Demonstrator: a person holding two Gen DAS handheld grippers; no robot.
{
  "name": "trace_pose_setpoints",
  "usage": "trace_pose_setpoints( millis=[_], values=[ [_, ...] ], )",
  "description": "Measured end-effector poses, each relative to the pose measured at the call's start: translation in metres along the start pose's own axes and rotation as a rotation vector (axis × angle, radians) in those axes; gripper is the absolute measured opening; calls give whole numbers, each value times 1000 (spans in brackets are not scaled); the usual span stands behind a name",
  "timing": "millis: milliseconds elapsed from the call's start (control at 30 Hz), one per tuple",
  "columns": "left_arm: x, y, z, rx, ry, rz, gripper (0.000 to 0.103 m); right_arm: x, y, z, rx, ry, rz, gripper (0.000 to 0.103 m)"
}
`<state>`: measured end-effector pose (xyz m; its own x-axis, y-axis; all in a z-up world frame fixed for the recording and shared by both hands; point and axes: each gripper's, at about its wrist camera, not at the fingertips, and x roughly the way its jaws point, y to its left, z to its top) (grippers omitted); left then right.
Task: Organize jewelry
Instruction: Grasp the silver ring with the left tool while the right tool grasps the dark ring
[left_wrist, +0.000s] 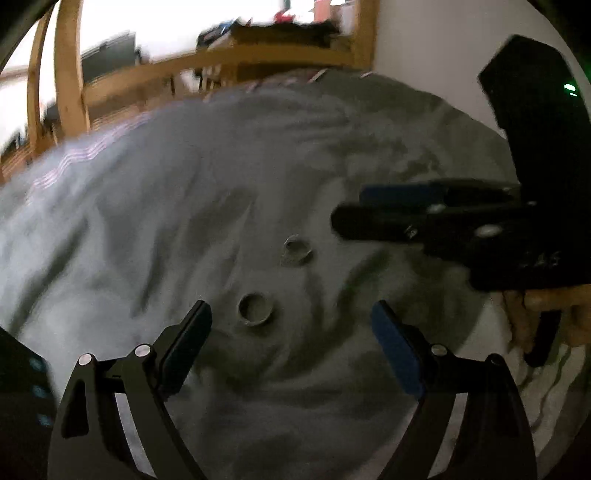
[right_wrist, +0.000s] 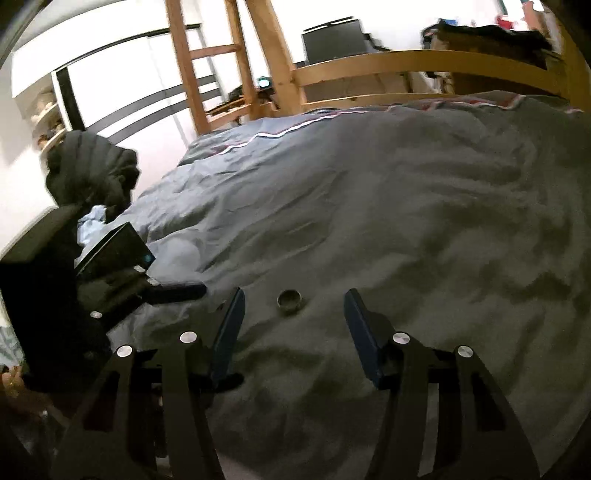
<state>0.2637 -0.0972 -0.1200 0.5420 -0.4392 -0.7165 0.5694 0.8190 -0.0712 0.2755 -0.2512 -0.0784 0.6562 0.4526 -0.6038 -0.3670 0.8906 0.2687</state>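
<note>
Round metal ring (left_wrist: 255, 309), possibly another (left_wrist: 296, 250), rumpled duvet (left_wrist: 147, 229)

Wrinkled matt grey cloth duvet (right_wrist: 369, 206); shiny metal rings (left_wrist: 255, 309) (blurred); wooden bedframe (right_wrist: 406, 62).

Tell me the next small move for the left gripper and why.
Probably ease the left gripper forward and down over the near ring. Its fingers are open and empty, and the ring lies on the grey duvet just ahead, slightly left of centre between them.

Both wrist cameras look forward and down, close over the grey bed (left_wrist: 184, 221). The views share the wooden bed frame (right_wrist: 369, 62) beyond.
</note>
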Motion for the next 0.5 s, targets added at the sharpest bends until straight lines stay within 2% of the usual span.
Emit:
trace_pose_setpoints(
  millis=[133,233,267,367,400,467,500],
  values=[
    [13,14,4,-58,1,-13,86,30,12,0,-106,45,8,55],
    [20,13,3,-56,17,30,77,49,14,-5,-110,102,4,52],
    [19,11,3,-52,11,43,67,49,14,-5,-110,100,5,52],
    [16,12,2,-62,6,54,49,47,16,-6,-116,94,-28,35],
    [14,13,2,-64,6,51,46,47,17,-7,-121,94,-47,28],
    [10,10,2,-62,3,44,31,45,17,-7,-119,86,-61,20],
    [8,10,1,-60,3,38,27,44,17,-6,-118,85,-62,20]
  ],
)
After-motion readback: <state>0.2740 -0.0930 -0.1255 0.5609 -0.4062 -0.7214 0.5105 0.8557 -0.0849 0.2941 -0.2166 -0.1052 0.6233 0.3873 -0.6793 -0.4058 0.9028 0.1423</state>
